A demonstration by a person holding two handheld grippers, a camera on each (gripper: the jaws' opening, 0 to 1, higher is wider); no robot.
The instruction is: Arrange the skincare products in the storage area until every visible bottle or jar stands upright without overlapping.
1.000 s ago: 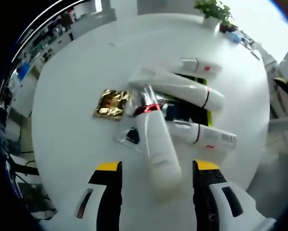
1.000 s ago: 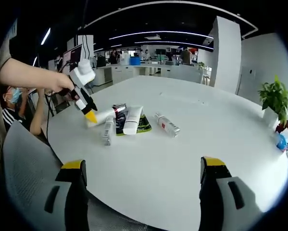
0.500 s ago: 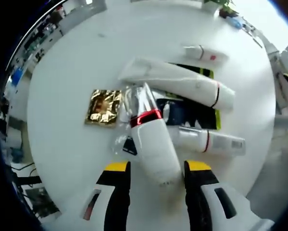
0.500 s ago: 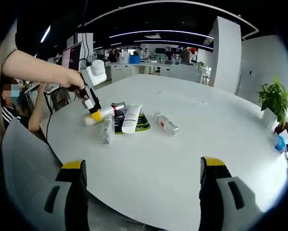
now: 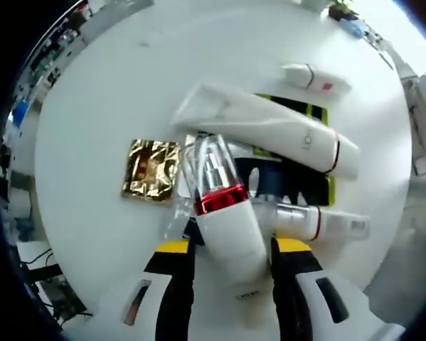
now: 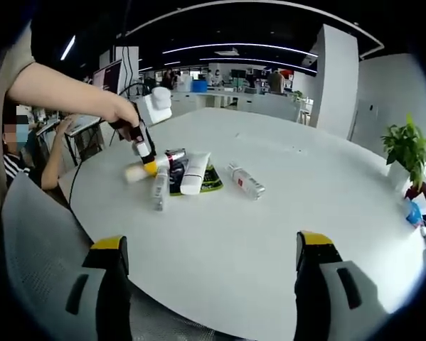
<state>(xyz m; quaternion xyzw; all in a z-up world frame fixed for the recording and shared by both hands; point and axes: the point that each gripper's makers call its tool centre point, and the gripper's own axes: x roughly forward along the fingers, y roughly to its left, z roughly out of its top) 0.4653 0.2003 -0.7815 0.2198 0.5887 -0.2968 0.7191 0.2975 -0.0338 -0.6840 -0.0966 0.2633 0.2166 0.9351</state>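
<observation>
A white bottle [image 5: 225, 226] with a red ring and a clear cap lies between the jaws of my left gripper [image 5: 232, 247], which is shut on its body. Beyond it lie a large white tube [image 5: 269, 126], a small tube [image 5: 313, 75] and a slim tube [image 5: 325, 222], partly over a dark packet [image 5: 292, 177]. In the right gripper view, a person's hand holds the left gripper [image 6: 147, 162] on the bottle [image 6: 133, 173] at the pile's left end, beside the tubes [image 6: 193, 174]. My right gripper [image 6: 210, 241] hangs open far in front of the pile.
A gold foil sachet [image 5: 151, 169] lies left of the pile. The round white table [image 6: 284, 213] has much bare surface. A potted plant [image 6: 407, 146] stands at its right edge. A grey chair back [image 6: 35, 241] is near left, and desks stand behind.
The left jaws have closed in onto the white bottle, which now fills the gap, its cap end closer to the camera. The right gripper has stayed still and open.
</observation>
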